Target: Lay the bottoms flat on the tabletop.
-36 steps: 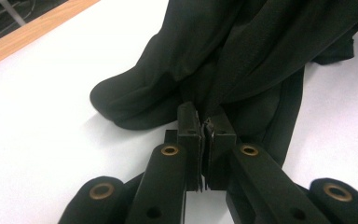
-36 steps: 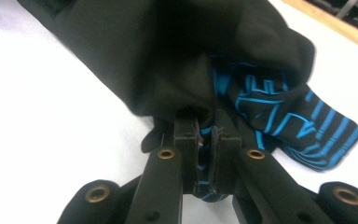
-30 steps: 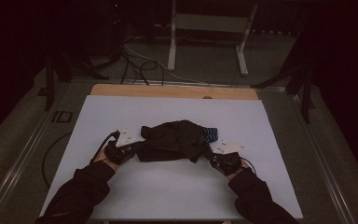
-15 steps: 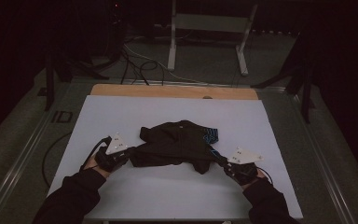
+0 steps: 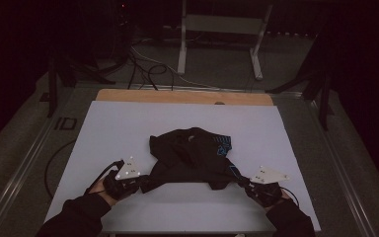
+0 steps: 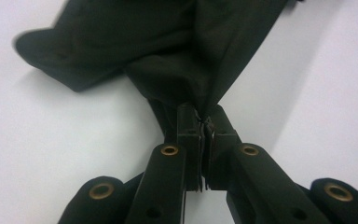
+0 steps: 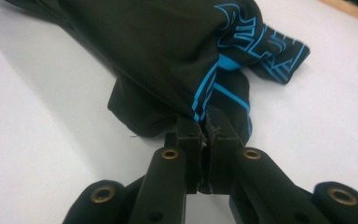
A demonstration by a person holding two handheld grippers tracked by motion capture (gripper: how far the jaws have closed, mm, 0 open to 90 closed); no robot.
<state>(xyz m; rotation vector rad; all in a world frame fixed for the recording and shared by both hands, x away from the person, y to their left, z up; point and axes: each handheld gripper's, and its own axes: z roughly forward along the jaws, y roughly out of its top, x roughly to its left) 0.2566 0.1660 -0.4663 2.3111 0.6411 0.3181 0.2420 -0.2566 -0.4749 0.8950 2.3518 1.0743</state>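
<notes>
1. On the white surface [image 5: 128, 128] lies a black garment [image 5: 190, 158], crumpled and bunched, toward the near half of the sheet and roughly centred between its sides; blue lettering and stripes mark its right part.
2. Left tongs [image 5: 145, 183] sit at the garment's near left corner, seen from above just beside the cloth with a grey three-cornered plate on top; the person's left hand [image 5: 103, 186] grips the body behind them, dark sleeve running off the bottom edge.
3. Left tongs [image 6: 203, 122] in their own view are clenched on a gathered fold of the black cloth; the fabric fans out from the pinch point, up and away over the white sheet; the jaws stand pressed together with cloth squeezed between.
4. Right tongs [image 5: 241, 180] sit at the garment's near right corner, by the blue-striped edge; the right hand [image 5: 271, 195] holds them from behind, cable trailing.
5. Right tongs [image 7: 205, 125] in their own view are clenched on the hem beside the blue stripes; cloth bunches just beyond the tips.
6. Beyond the white sheet a strip of bare wood [image 5: 182, 96] shows along the far edge; cables [image 5: 148, 69] lie on the floor behind it, near a pale metal frame [image 5: 217, 29].
</notes>
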